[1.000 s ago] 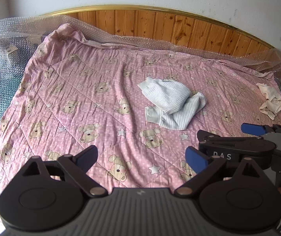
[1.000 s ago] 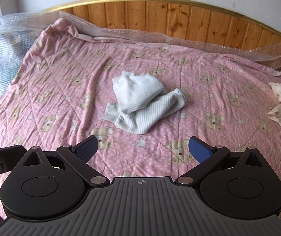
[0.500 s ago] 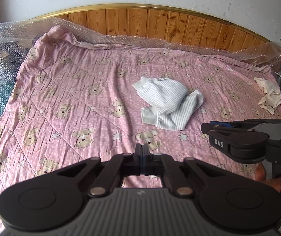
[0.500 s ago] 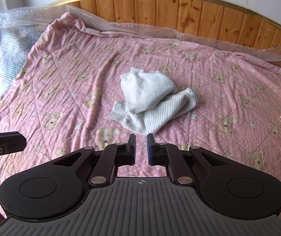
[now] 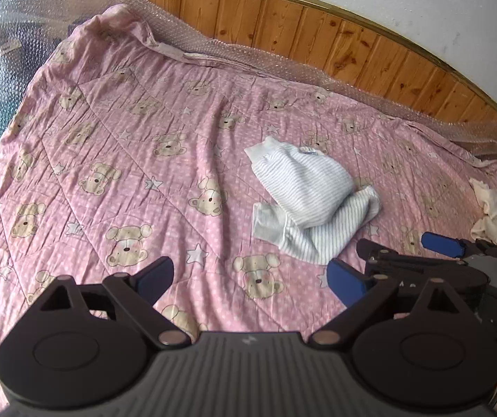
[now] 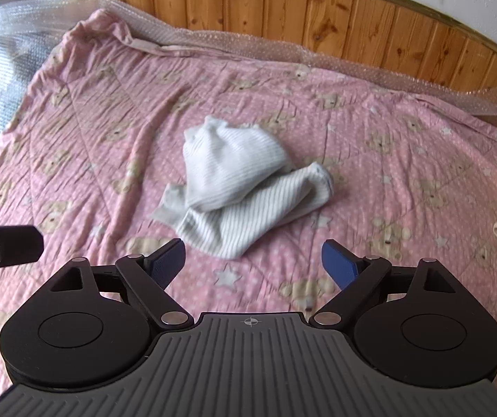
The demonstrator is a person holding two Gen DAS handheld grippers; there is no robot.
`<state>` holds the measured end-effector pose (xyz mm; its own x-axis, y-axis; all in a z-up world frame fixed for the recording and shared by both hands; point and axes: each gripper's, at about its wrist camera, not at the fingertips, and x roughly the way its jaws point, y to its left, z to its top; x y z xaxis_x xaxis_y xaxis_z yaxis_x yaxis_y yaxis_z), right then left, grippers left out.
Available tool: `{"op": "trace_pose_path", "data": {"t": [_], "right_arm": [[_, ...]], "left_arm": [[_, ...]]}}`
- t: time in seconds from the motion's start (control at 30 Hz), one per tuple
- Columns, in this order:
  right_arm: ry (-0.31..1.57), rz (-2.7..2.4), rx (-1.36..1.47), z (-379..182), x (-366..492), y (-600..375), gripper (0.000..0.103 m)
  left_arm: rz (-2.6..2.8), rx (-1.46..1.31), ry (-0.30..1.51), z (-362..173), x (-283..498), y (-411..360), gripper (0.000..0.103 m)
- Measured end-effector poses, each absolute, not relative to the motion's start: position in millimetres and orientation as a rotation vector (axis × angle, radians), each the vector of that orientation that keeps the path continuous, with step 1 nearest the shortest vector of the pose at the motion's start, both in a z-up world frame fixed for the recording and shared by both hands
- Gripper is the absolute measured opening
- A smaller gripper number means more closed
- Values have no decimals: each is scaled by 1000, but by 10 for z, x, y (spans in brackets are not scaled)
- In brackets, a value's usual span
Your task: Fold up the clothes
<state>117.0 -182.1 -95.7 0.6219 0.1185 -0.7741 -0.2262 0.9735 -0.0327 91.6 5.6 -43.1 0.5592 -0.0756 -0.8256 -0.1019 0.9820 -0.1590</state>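
Pink bear-print quilt (image 6: 370,160) is carrying a crumpled striped baby garment (image 6: 241,191) just ahead of both spread, empty grippers, left gripper (image 5: 250,278) and right gripper (image 6: 252,260), likely needing cuff-edge pinches and flattening.

Left hand-held gripper (image 5: 252,274) spread wide, empty — striped garment (image 5: 309,201) crumpled on pink quilt (image 5: 109,160)

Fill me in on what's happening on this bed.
A person holds two handheld grippers over a pink bear-print quilt. Both the left gripper and right gripper are open and empty. A crumpled striped white garment lies unfolded mid-bed, just ahead of the right gripper. A cream garment sits bunched at the right edge. Nothing is gripped yet.
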Motion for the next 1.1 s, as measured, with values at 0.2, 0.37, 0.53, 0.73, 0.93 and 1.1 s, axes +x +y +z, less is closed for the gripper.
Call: {"op": "trace_pose_path", "data": {"t": [0.2,0.37,0.53,0.73,0.93,1.1], "right_arm": [[944,119,-113,-1481,1967,-1950,95],[981,134,-41,-1842,2363,-2077,58],[815,327,3,-1417,2240,-2130,12],[540,529,15,-357,1617,-2379,11],[992,433,-132,-1461,1610,-2620,30],[848,406,23,-1227,1543,-2911,88]], "left_arm": [[83,-199,996,-555,1234,15,98],[107,-228,1023,-691,1377,-1,98],[158,-254,1014,-731,1453,85,97],[196,-272,1043,-838,1627,183,97],[178,-235,1104,-1062,1770,2,97],[104,-167,1114,-1136,1908,-330,97]]}}
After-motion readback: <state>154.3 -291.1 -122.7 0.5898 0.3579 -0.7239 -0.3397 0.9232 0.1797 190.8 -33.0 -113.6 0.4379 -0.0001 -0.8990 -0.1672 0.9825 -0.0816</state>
